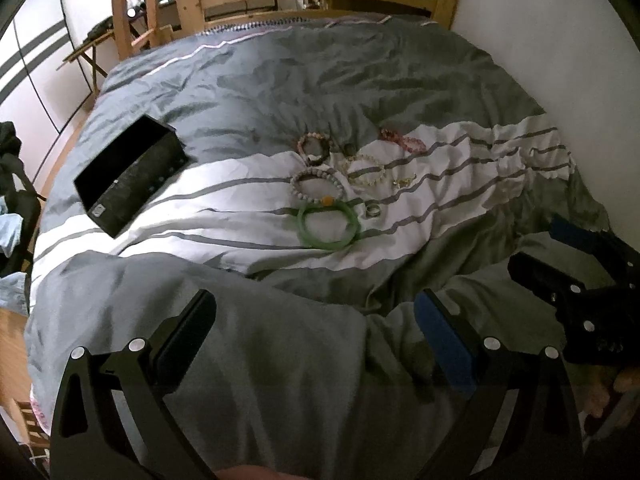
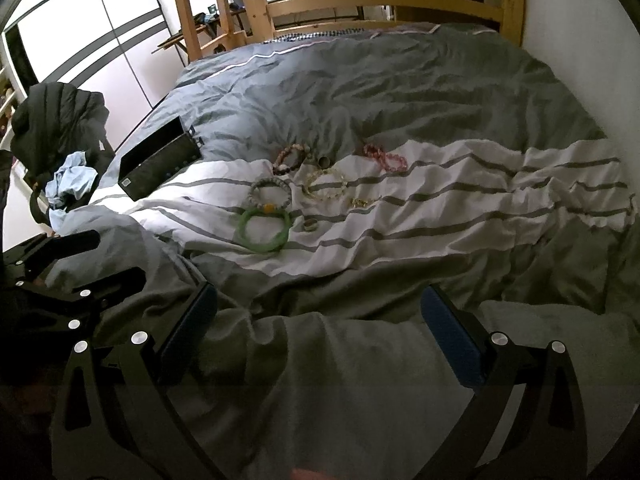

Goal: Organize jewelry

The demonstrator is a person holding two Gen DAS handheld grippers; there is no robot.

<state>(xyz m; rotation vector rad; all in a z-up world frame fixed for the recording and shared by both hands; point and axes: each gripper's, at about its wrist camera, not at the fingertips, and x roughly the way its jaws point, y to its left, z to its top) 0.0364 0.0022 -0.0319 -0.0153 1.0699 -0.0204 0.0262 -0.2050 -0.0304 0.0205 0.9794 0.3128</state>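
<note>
Both sets of fingers are spread wide and empty: the left gripper (image 1: 316, 336) and right gripper (image 2: 320, 328) hover over the near edge of the bed (image 1: 248, 92), whose rumpled grey duvet has white stripes. Only the right wrist view shows a dark jacket (image 2: 56, 120) beside the bed. A black rectangular box (image 1: 128, 176) lies open, well left of the jewelry: smooth green bangle (image 1: 329, 225), beaded bracelets (image 1: 316, 184), small metal ring (image 1: 373, 210).

Both wrist cams sit low over the near edge of the bed (image 1: 248, 92), looking toward the headboard (image 2: 384, 0). They share the jewelry, seen from a bit back; the right one sits further right.
</note>
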